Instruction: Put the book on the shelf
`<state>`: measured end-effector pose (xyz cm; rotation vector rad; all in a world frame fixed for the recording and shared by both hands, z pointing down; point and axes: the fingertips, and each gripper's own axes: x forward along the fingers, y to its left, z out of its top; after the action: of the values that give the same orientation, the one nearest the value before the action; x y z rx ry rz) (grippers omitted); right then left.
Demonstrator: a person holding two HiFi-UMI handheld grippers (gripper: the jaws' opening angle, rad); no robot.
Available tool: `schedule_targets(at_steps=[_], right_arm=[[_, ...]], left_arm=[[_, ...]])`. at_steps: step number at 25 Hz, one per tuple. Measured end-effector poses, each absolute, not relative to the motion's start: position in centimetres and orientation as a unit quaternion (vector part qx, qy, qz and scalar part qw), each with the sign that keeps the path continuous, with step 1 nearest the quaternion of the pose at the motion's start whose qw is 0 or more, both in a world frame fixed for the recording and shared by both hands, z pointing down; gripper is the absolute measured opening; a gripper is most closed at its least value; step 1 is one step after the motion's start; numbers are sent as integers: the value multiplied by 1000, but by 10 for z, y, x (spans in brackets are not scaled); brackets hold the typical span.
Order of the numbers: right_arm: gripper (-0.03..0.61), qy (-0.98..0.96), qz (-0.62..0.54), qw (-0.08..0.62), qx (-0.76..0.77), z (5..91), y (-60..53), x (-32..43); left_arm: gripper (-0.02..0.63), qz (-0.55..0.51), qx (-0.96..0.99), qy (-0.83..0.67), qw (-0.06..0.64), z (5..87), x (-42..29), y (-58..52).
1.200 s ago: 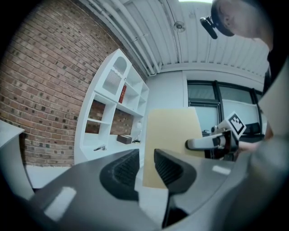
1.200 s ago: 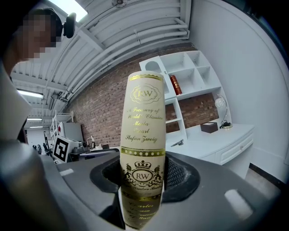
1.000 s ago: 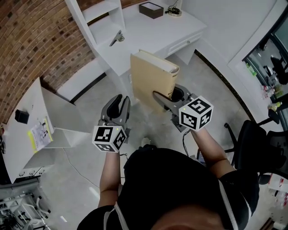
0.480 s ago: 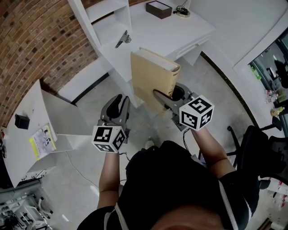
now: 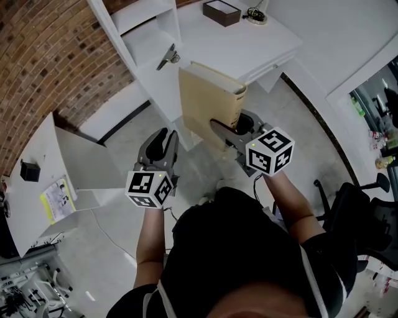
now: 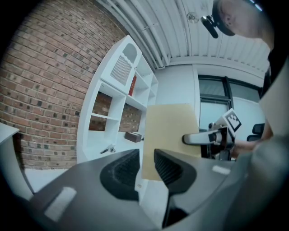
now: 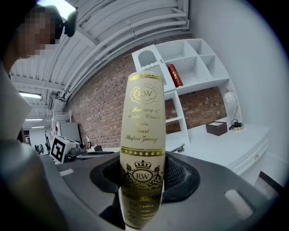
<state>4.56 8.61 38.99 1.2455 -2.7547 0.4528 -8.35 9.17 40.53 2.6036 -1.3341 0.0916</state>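
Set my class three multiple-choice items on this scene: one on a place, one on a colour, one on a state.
1. Where is the dark box? A in a sink; B on the white desk; C on a sofa.
2. What colour is the shelved book? A red; B green; C blue.
3. The right hand-held gripper is: A open and empty; B shut on the beige book; C shut on a mug.
Key: 1 B, it sits on the desktop; 2 A, its spine is red; 3 B, the jaws press on its covers.
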Motion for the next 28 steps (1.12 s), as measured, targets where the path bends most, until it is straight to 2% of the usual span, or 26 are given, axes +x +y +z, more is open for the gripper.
schedule_targets(at_steps=[11,28], right_arm=[[213,-923,138,34,358,377,33,70],[213,-931,152,28,331,385,-13,78]], left_arm=[[97,32,876,-473,89,388,-38,50],[97,30,852,-513,97,394,-39,9]])
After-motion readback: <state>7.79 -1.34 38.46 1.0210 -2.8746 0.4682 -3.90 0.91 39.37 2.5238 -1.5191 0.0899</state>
